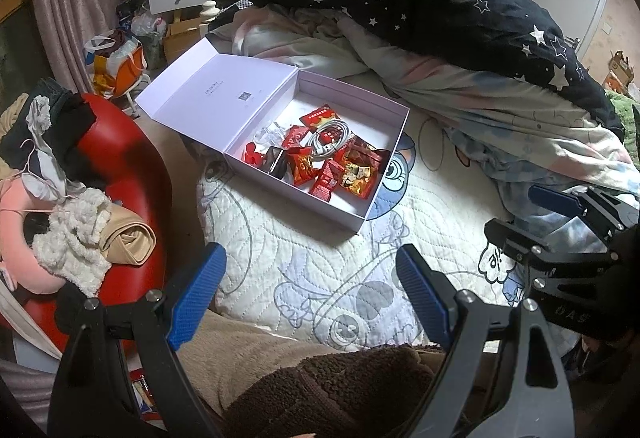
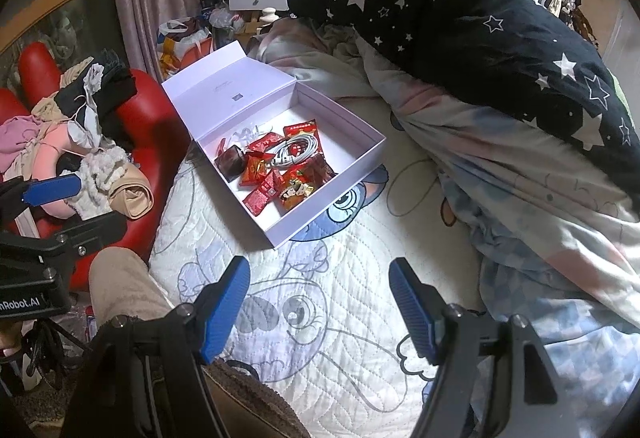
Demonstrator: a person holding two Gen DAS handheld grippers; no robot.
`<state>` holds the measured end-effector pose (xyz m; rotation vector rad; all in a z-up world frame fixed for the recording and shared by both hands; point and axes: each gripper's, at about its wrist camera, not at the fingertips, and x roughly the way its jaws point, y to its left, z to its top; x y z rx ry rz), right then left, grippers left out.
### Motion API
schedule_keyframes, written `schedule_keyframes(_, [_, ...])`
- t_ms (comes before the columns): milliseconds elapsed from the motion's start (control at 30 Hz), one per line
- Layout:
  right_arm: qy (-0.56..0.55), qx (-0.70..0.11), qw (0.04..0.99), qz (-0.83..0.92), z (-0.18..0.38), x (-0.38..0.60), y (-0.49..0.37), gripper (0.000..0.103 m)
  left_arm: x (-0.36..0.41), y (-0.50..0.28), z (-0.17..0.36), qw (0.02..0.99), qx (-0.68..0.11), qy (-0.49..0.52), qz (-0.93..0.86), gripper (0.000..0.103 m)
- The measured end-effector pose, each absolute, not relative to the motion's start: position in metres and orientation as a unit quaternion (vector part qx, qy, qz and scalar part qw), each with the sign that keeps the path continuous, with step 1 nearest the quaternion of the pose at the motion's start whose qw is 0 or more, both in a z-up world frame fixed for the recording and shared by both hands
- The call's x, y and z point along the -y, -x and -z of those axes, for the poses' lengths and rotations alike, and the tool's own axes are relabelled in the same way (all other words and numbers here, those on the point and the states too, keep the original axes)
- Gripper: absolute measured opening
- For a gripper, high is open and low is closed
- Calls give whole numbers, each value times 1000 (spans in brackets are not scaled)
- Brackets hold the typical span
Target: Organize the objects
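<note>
The left gripper [image 1: 310, 294] and right gripper [image 2: 320, 302] both hang with jaws spread and nothing between them above the quilted cartoon bedspread [image 2: 320, 338]. Farther up the bed lies the white box [image 1: 394, 158], lid flung back, holding red snack packets [image 1: 332, 174] and a coiled white cable [image 2: 298, 150]. A dark item [image 1: 276, 162] beside them is hard to identify. The star-print duvet [image 1: 440, 10] hides the far bed.

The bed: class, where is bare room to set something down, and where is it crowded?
Free: the white quilt between the open box and both open tools. Also the box's near corner. Crowded: rumpled bedding on the right, the clothes-piled red chair on the left.
</note>
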<state>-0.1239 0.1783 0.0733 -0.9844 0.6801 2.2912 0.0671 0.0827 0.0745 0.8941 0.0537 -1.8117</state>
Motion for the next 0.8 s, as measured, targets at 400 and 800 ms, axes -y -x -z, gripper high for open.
schedule_keyframes(400, [368,-251,274,-852,-73,-179,125,73,-82,-68,-72,531,-26,-375,759,86])
schedule_keyframes(800, [372,-250,270,-852,-71,-176,127,73,-82,-69,-67,531,-27,-378,758,86])
